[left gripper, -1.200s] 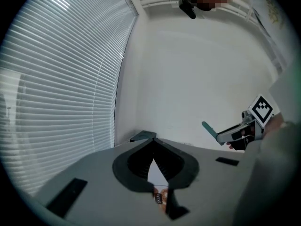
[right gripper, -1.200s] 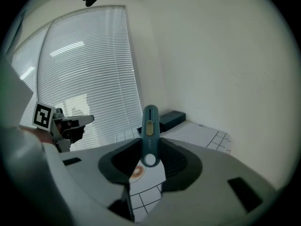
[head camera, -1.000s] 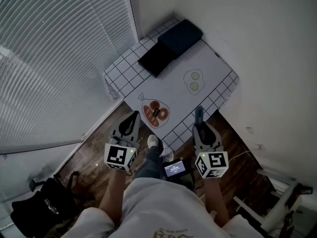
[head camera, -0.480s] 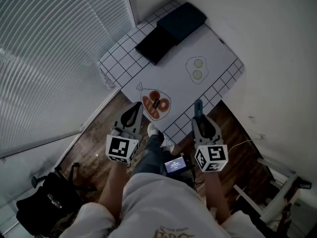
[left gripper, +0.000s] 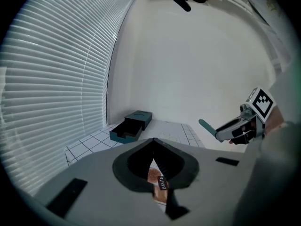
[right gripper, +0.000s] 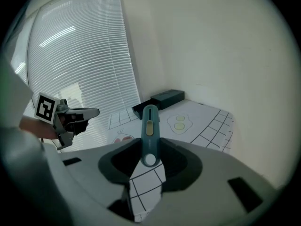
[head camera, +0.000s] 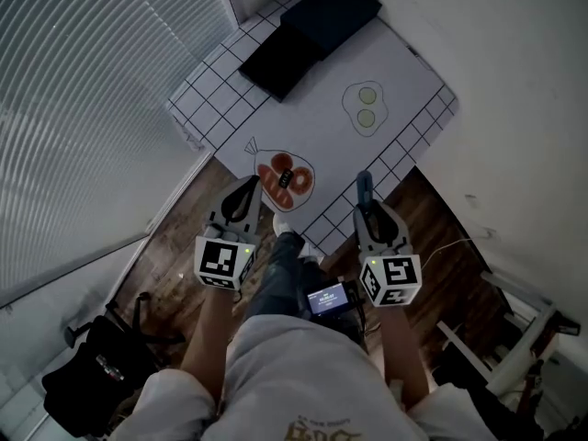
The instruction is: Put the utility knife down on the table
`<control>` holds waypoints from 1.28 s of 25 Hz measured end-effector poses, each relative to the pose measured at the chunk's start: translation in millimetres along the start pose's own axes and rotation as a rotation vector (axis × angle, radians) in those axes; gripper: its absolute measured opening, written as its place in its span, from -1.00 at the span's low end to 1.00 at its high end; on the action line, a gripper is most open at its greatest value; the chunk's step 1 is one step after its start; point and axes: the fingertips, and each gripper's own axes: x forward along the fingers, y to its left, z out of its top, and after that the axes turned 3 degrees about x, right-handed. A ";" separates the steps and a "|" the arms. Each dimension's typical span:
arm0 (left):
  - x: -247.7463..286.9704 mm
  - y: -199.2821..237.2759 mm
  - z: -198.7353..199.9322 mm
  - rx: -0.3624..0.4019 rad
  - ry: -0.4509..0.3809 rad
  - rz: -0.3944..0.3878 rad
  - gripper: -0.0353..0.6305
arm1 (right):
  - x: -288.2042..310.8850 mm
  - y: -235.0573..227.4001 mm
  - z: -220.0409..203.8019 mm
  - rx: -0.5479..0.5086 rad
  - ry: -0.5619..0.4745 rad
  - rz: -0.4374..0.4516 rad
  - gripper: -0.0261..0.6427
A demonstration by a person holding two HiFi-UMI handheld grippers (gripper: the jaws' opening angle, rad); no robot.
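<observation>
A teal utility knife (head camera: 365, 188) sticks forward out of my right gripper (head camera: 367, 215), which is shut on its handle (right gripper: 150, 121). It hangs over the near edge of the white gridded table (head camera: 211, 95), to the right of the bread drawing (head camera: 285, 177). My left gripper (head camera: 249, 188) is level with it on the left, its jaws meeting at the tips (left gripper: 153, 141) with nothing between them. The left gripper view shows the right gripper (left gripper: 233, 129) with the knife (left gripper: 206, 125) off to the right. The right gripper view shows the left gripper (right gripper: 88, 113) to the left.
A dark open box (head camera: 308, 30) lies at the table's far end, and an egg drawing (head camera: 365, 107) is mid-table. Blinds (head camera: 83, 108) run along the left and a white wall (head camera: 514, 81) along the right. Below are my leg and shoe (head camera: 283, 231), a small screen (head camera: 328, 299) and a black bag (head camera: 96, 370).
Both grippers have sunk a little toward the table's near edge, side by side. The knife stays held in the right gripper.
</observation>
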 end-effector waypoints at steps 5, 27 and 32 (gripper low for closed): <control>8.9 -3.5 -14.1 -0.006 0.029 -0.019 -0.87 | 9.0 -2.7 -10.2 0.000 0.024 -0.007 -0.53; 40.9 -9.8 -69.3 -0.033 0.140 -0.103 -0.87 | 48.8 -7.2 -57.8 0.026 0.146 -0.014 -0.53; 44.6 -14.0 -75.5 -0.038 0.148 -0.123 -0.87 | 55.4 -5.8 -69.7 -0.006 0.184 -0.013 -0.53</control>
